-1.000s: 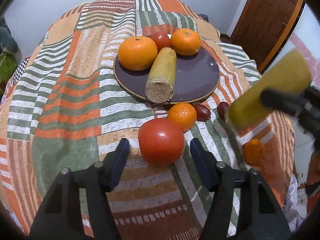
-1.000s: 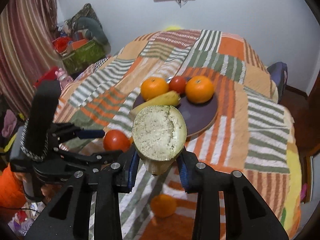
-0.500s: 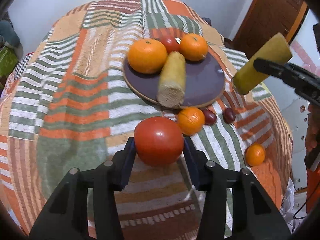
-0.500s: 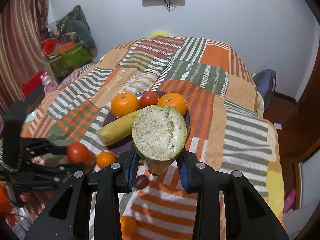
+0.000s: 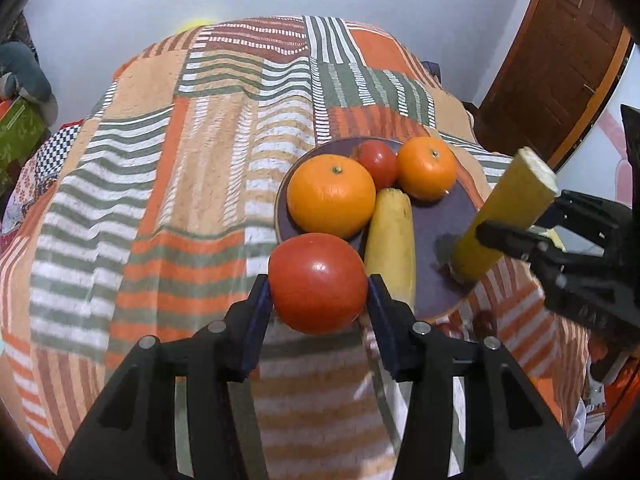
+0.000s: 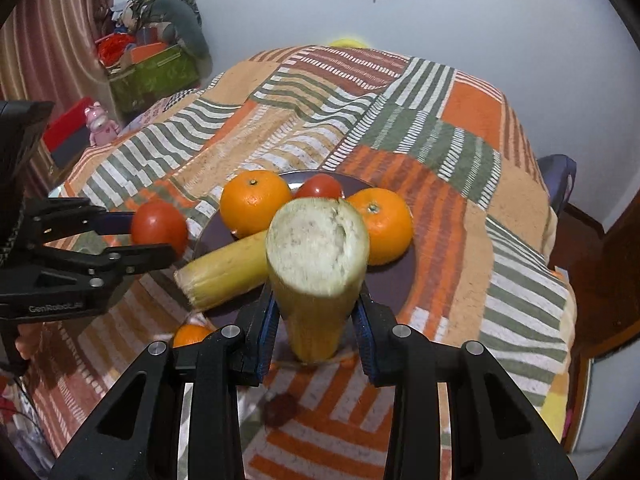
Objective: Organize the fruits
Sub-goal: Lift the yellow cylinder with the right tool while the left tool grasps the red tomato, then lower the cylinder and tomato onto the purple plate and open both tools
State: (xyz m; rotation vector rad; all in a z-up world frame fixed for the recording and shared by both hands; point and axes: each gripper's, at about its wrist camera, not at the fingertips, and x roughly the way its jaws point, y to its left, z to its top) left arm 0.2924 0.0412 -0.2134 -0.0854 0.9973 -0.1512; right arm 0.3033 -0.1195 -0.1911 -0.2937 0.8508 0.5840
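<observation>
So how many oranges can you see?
3. Two big oranges sit on the plate, one left and one right of the small tomato. A small orange lies on the cloth. More may be hidden.

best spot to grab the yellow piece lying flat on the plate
Grip the yellow piece lying on the plate across its middle, coming from above with the fingers straddling its long axis. It lies flat, the large orange crowds its far end, and the cut end near the plate rim looks ragged.

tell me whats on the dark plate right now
On the plate: two oranges, a small tomato between them, and a yellow corn piece. The plate's near rim is hidden by the held fruit.
</observation>
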